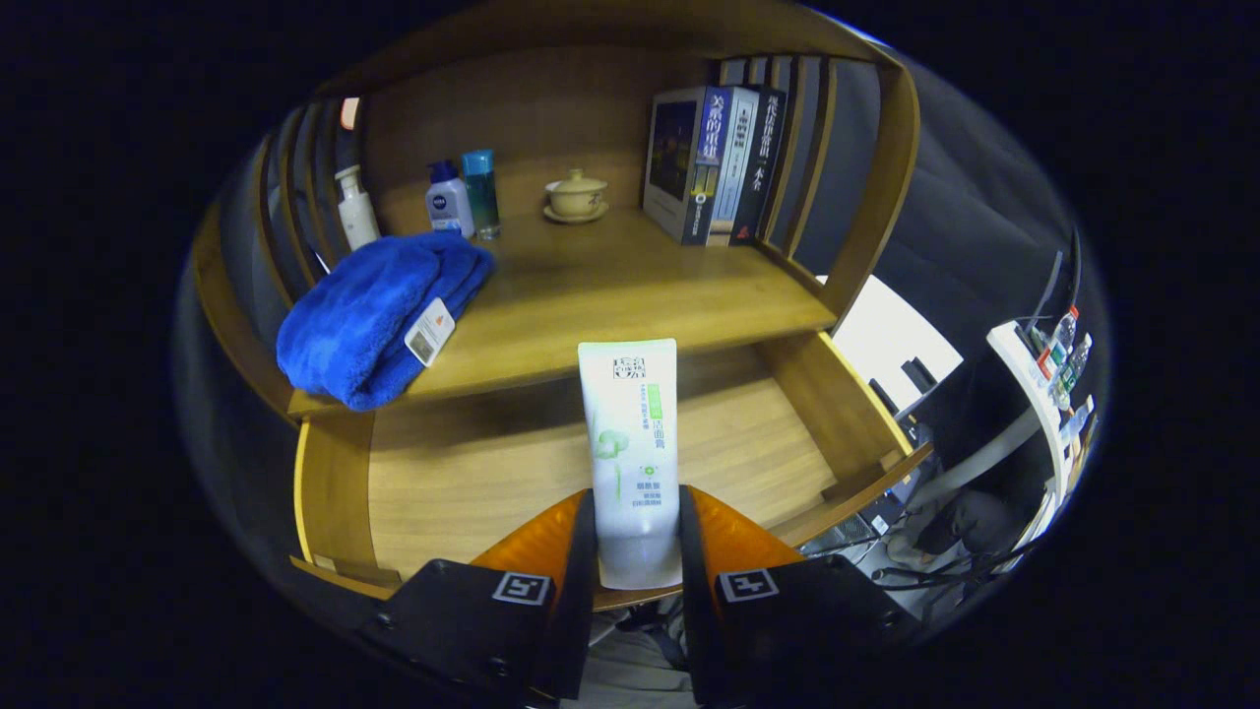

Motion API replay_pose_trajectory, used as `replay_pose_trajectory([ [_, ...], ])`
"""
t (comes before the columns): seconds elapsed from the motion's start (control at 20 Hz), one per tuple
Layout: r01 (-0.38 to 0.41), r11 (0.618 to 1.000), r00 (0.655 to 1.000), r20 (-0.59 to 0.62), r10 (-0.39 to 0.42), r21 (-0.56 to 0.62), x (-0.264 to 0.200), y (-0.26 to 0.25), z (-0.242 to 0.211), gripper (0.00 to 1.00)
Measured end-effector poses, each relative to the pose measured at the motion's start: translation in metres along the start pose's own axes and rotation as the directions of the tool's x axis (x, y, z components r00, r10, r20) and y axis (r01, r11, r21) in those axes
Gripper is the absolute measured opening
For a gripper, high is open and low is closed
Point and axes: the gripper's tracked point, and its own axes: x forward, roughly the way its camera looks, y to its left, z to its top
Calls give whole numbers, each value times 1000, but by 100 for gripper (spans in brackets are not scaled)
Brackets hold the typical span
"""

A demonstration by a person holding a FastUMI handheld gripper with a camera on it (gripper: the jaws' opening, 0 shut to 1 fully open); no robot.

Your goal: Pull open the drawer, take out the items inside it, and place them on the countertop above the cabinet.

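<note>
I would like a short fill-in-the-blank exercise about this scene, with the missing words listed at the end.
1. The gripper is shut on a white ____.
2. The drawer below the countertop is pulled ____.
3. A folded ____ towel lies on the countertop, in front of the bottles.
4. The lidded cup stands between the bottles and the ____.

Missing words: tube; open; blue; books
</note>
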Motion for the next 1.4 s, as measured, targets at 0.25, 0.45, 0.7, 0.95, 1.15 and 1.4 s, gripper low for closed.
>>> replay_pose_trajectory([
  [0.25, -27, 1000, 988, 154, 27, 1, 15, 1, 63, 48],
  [0.45, -60, 998, 983, 175, 63, -23, 55, 12, 111, 48],
  [0.7, -111, 990, 985, 120, 122, -89, 113, 34, 142, 48],
  [0.95, -139, 986, 986, 78, 147, -95, 137, 42, 141, 48],
  [1.15, -161, 982, 984, 54, 167, -101, 143, 48, 135, 49],
  [1.4, -172, 979, 980, 84, 182, -106, 146, 55, 134, 54],
])
